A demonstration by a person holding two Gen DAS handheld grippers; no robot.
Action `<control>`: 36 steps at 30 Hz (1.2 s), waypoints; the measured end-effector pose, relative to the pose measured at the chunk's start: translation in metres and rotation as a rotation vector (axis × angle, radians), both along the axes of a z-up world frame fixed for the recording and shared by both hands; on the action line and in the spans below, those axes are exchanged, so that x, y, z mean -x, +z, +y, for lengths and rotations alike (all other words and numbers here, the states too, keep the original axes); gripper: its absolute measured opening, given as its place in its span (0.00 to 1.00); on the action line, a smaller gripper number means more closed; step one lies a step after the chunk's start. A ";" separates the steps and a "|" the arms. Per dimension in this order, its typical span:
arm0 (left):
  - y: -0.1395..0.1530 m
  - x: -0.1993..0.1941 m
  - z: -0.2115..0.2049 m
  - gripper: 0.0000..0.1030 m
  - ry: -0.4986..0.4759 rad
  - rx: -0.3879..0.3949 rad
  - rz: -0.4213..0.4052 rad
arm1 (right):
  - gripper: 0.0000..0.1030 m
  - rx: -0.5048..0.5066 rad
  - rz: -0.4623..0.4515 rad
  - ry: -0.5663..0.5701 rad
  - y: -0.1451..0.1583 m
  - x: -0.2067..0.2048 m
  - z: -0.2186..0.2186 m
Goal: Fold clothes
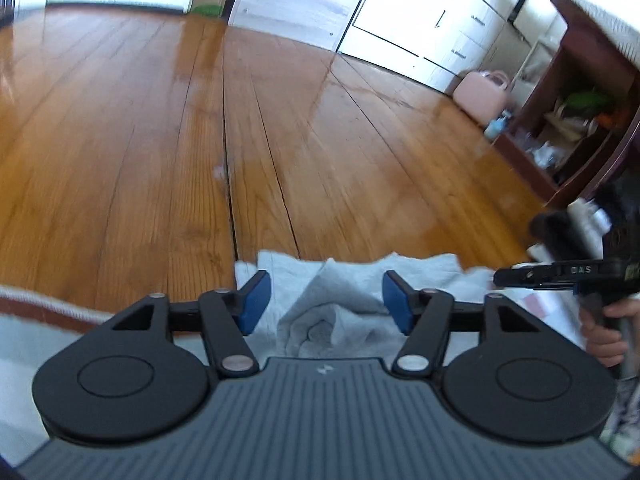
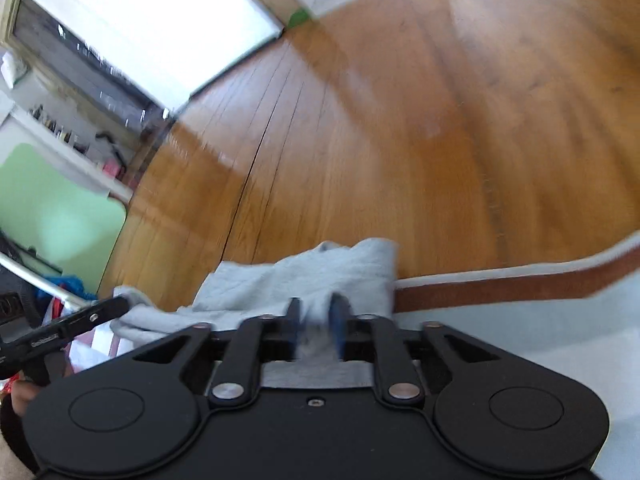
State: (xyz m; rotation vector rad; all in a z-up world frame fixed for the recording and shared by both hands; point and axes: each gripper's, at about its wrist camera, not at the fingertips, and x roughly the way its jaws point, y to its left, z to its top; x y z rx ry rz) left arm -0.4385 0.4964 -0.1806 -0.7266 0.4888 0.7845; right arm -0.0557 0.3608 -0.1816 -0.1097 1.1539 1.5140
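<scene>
My right gripper pinched the grey garment to lift its edge for folding; my left gripper hung wide open above it.

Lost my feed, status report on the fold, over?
Left claw open, over bunched grey garment. Right claw shut on grey garment edge. Nothing obstructing, floor beyond.

A glossy orange-brown plank floor fills the room, with bright glare streaking it. White cabinets with drawers line the far wall, a pink case at their foot. Beside them stands a cluttered dark wooden shelf unit. A pale green panel shows in the right wrist view.
</scene>
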 end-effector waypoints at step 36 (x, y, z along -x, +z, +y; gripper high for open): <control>-0.042 -0.075 0.011 0.22 0.075 -0.147 0.360 | 0.07 -0.125 -0.397 0.072 0.004 0.088 -0.043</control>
